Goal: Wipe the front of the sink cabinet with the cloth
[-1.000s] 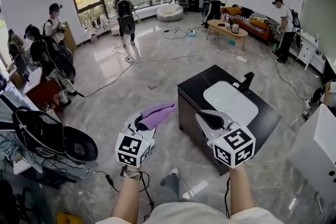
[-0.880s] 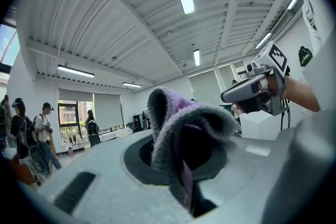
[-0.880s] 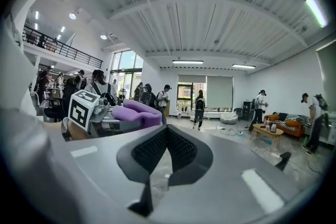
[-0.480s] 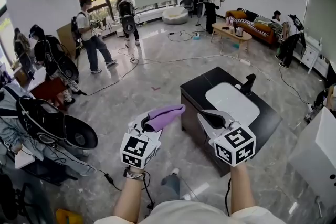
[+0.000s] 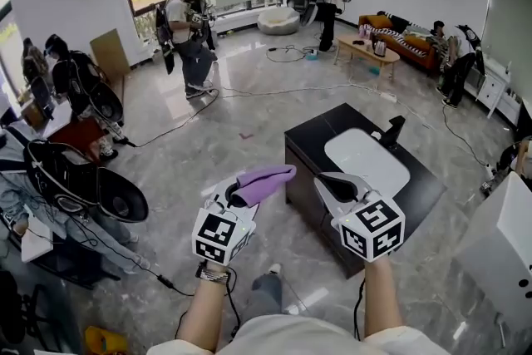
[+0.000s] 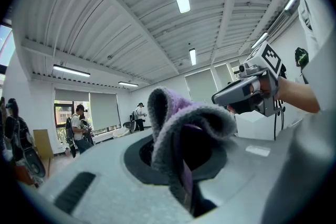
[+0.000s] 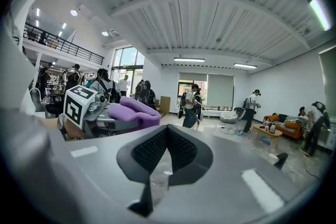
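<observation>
The purple cloth [image 5: 260,184] is folded and clamped in my left gripper [image 5: 236,197], which I hold up in front of me, left of the sink cabinet. In the left gripper view the cloth [image 6: 181,128] bulges out of the jaws. The black sink cabinet [image 5: 307,179] with its white basin [image 5: 366,160] and black faucet [image 5: 390,130] stands on the floor ahead to the right. My right gripper [image 5: 327,181] hovers over the cabinet's near left corner, jaws shut and empty [image 7: 166,150]. The right gripper view also shows the cloth [image 7: 134,111] in the left gripper.
Several people stand around the room, one walking at the back left [image 5: 187,33]. Cables [image 5: 249,91] run across the glossy floor. A coffee table [image 5: 364,50] and sofa [image 5: 403,33] stand at the back right, a white unit [image 5: 499,237] at right, dark equipment [image 5: 79,183] at left.
Both grippers have stayed almost still, drifting slightly right. A person at the back left has walked to the right across the room.
</observation>
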